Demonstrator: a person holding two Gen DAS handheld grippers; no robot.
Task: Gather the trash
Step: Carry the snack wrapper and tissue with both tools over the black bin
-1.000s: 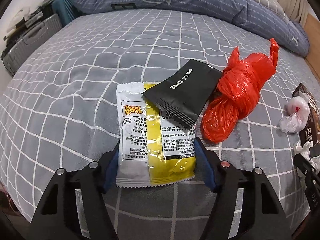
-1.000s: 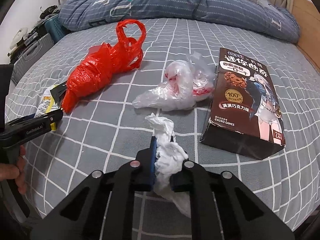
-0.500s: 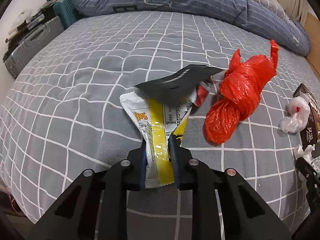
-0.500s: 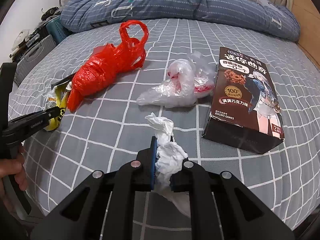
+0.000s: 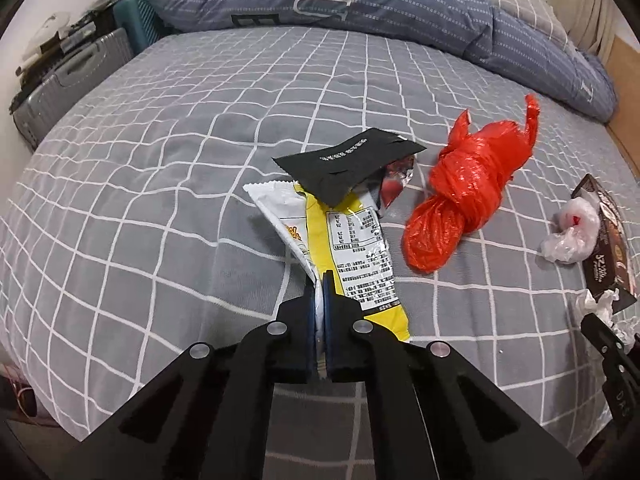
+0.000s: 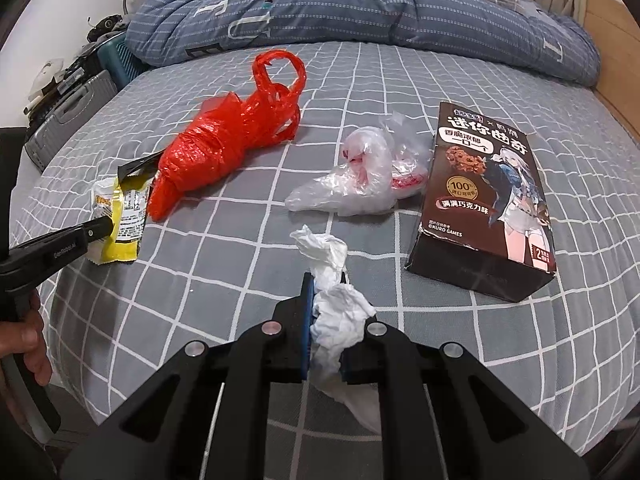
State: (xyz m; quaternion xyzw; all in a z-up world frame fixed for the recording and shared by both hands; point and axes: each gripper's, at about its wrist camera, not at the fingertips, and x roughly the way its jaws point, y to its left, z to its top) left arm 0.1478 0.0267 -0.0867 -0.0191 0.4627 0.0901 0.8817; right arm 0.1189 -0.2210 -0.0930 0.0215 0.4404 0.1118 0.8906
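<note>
My left gripper (image 5: 319, 280) is shut on a white and yellow snack wrapper (image 5: 344, 248), pinching its near edge and crumpling it. A black packet (image 5: 348, 162) rests on the wrapper's far end. A knotted red plastic bag (image 5: 460, 196) lies to the right on the bed. My right gripper (image 6: 325, 280) is shut on a crumpled white tissue (image 6: 332, 280). In the right wrist view the red bag (image 6: 224, 148) lies far left, a clear plastic bag (image 6: 360, 176) ahead, and a dark cookie box (image 6: 488, 200) to the right. The left gripper (image 6: 100, 228) holds the wrapper (image 6: 120, 216) at the left.
All lies on a grey checked bedspread (image 5: 160, 160). A blue duvet (image 5: 360, 4) is bunched at the far side. Suitcases (image 5: 72, 80) stand beyond the bed's left edge. A wooden headboard (image 6: 616, 60) runs along the right.
My left gripper has closed on the snack wrapper, folding it and tilting the black packet up. The right gripper still holds the tissue, raised slightly.
</note>
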